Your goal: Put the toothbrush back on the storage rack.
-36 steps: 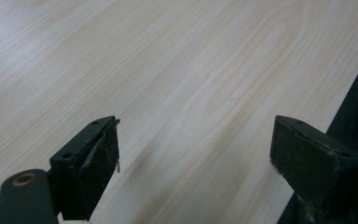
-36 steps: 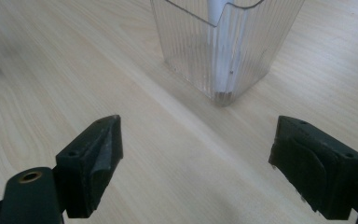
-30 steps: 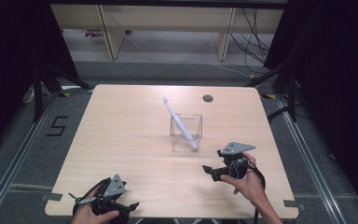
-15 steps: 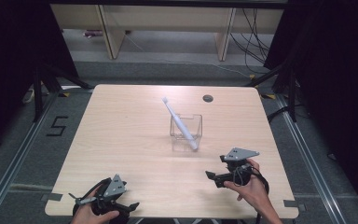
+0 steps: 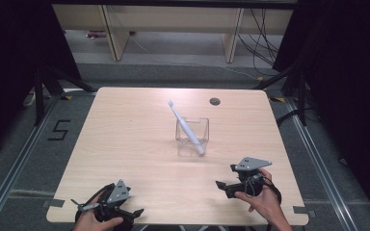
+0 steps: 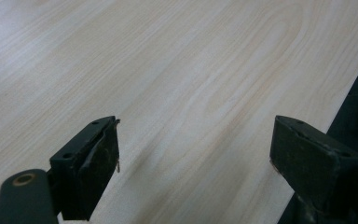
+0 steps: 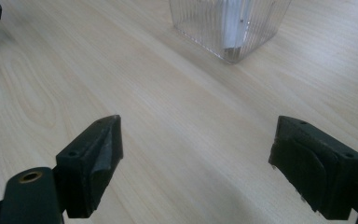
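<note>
Clear box (image 7: 230, 25) top cut off, perhaps

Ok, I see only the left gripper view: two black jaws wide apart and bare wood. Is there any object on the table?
Observer: Yes. In the high view a clear square container stands near the middle of the table.
Operator: Is something inside it?
Observer: A white toothbrush stands in it, leaning, with its head up toward the far left.
Operator: And the other gripper, where is it?
Observer: The right gripper is at the near right of the table, held in a hand; its own view shows its jaws wide apart with nothing between them, and the ribbed container ahead of them.
Operator: Anything else on the table?
Observer: A small dark round hole near the far edge.
</note>
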Demonstrator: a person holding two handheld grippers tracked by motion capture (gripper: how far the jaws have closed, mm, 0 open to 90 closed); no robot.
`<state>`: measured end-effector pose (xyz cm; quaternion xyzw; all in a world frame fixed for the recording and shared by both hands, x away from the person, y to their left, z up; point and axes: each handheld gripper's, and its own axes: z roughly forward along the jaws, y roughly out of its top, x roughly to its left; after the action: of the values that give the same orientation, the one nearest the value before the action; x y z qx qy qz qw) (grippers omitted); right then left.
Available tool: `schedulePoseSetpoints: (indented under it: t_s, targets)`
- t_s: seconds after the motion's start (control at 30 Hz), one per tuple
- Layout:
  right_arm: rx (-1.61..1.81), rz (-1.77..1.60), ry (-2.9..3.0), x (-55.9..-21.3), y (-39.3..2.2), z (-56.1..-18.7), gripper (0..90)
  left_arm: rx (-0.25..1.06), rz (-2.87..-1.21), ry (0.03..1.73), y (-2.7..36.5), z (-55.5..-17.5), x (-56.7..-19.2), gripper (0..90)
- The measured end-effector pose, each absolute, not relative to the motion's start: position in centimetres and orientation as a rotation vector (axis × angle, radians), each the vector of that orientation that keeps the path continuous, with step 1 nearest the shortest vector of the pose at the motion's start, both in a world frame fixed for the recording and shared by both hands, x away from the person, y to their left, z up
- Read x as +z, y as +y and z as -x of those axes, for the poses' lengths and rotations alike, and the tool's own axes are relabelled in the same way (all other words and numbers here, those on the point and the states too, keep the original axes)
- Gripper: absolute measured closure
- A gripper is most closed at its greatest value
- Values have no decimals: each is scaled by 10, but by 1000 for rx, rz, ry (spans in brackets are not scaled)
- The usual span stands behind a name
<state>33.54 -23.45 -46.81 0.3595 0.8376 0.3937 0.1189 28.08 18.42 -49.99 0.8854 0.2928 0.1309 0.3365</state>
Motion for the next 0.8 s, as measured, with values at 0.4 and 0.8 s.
schedulePoseSetpoints:
  t_s: [0.4,0.8]
  targets:
    - [1154,-1051,2436,-472,-247,-324,171,335,-2306,774,184,-280,-500,149]
    - [1172,-1069,2450,-477,-257,-315,172,338,-2314,757,184,-280,-500,150]
